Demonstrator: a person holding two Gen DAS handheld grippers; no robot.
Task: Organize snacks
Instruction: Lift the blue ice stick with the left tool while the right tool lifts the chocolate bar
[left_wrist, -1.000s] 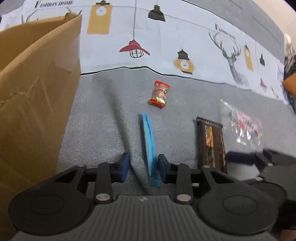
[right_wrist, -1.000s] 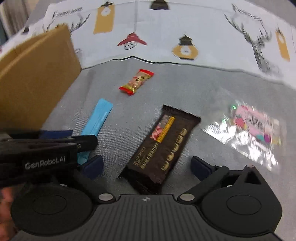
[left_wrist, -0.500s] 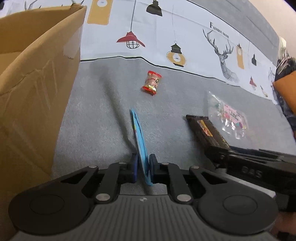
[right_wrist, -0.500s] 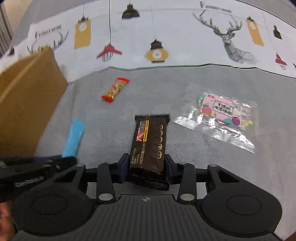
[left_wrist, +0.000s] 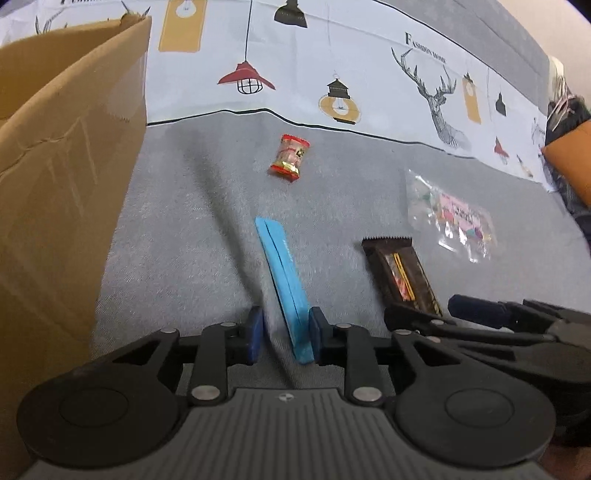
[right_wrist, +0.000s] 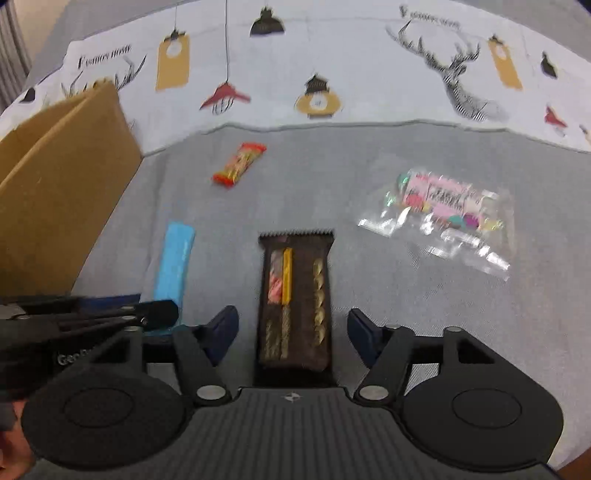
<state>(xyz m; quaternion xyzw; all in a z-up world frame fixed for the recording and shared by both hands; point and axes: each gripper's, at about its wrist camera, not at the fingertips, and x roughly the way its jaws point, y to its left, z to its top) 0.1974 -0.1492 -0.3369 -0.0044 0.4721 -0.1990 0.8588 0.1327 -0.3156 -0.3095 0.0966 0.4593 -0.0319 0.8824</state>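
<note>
1. left wrist view: the left gripper (left_wrist: 283, 334) is seen with its jaws opening around the near end of the blue packet (left_wrist: 282, 269). the packet leans against the right-hand pad while a gap shows at the left-hand pad, so it is judged released rather than clamped. the packet stands on its edge on the grey cloth (left_wrist: 177, 236), just right of the cardboard box (left_wrist: 62, 177). if a lift is tried now, the packet is likely to be left behind or tipped flat, because only one pad is touching it.

2. right wrist view: the right gripper (right_wrist: 291, 334) is seen with its jaws opening, and the dark chocolate bar (right_wrist: 295, 295) lies flat between them with clear space on both sides, so nothing is held. the left gripper crosses the lower left corner, close to the right gripper's left finger; a collision is possible if both are swung toward the box together.

3. the red candy (right_wrist: 239, 164) and the clear sweet bag (right_wrist: 443, 206) lie farther off on the cloth, untouched. the glossy bag is judged slippery and may slide from a shallow pinch.
</note>
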